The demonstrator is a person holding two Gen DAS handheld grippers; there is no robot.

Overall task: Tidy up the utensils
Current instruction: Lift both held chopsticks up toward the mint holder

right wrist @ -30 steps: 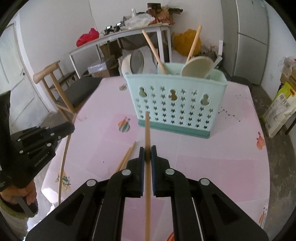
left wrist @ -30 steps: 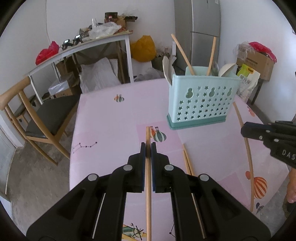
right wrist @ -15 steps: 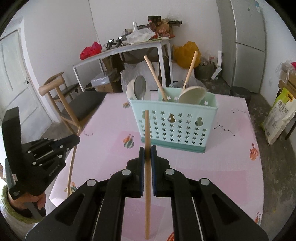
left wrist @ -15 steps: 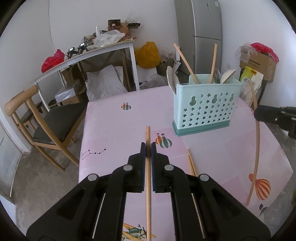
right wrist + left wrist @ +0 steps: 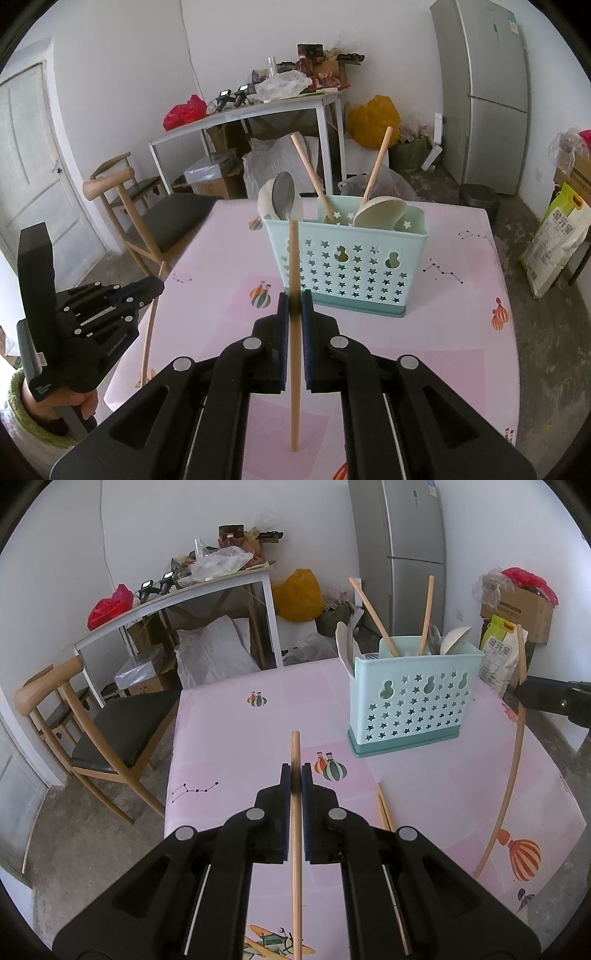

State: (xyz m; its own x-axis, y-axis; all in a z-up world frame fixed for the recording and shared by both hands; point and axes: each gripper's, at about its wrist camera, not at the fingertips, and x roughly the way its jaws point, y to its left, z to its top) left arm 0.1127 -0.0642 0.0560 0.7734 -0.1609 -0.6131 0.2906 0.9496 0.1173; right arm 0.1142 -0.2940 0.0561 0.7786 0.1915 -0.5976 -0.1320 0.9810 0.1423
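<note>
Pink patterned cloth covers a table (image 5: 229,716) in a cluttered room, with a wooden chair (image 5: 74,716) at far left. Next comes the left gripper (image 5: 295,775), its jaws pinching a wooden chopstick (image 5: 295,834) along its length, the tip poking forward over the cloth. Just right of it, two more chopsticks (image 5: 384,808) appear to lie on the table, partly hidden. Further right stands a mint utensil caddy (image 5: 413,698) already holding spoons and sticks. At far right, the right gripper (image 5: 294,299) pinches a second chopstick (image 5: 294,369), raised before the caddy. To do this step well, each stick should probably be lifted above the rim, tipped upright, lowered into an open compartment and released only once inside.
</note>
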